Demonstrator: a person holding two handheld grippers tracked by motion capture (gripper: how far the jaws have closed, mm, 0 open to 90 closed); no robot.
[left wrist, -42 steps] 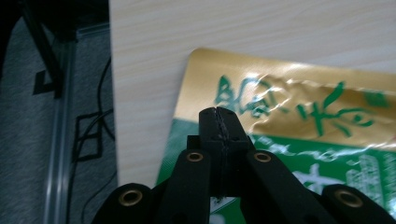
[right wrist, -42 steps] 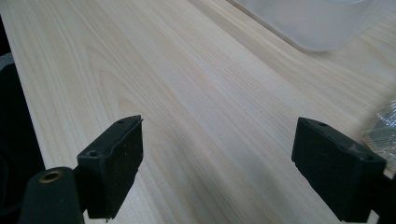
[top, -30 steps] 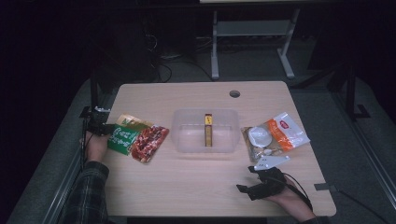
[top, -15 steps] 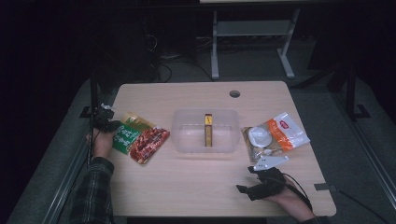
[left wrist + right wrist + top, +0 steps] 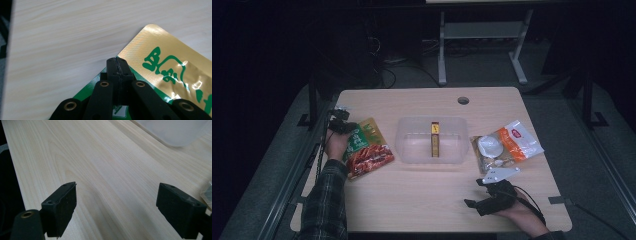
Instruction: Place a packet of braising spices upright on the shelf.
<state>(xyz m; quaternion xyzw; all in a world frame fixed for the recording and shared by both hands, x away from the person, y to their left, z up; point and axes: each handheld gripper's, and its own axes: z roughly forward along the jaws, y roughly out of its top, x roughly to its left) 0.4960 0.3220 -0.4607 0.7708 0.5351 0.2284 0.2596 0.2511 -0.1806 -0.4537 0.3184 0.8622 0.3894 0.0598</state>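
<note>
A green and gold snack packet [image 5: 362, 136] [image 5: 172, 67] lies at the table's left, partly over a red packet [image 5: 370, 159]. My left gripper [image 5: 341, 123] [image 5: 117, 65] sits at that packet's left edge, its jaws pressed together on the green border. Near the front right, my right gripper [image 5: 473, 204] [image 5: 116, 207] hovers low over bare wood, jaws wide apart with nothing between them. A clear plastic tub [image 5: 412, 146] stands mid-table with a slim yellow box [image 5: 435, 139] upright inside it.
Two more packets lie right of the tub: a brownish one with white pieces [image 5: 488, 152] and a white and orange one [image 5: 518, 141]. A cable hole [image 5: 463, 100] is at the back. The tub's corner [image 5: 175, 132] lies beyond the right jaws.
My left hand and gripper have shifted right and slightly back, onto the green and gold packet's edge. The right gripper has stayed where it was.
</note>
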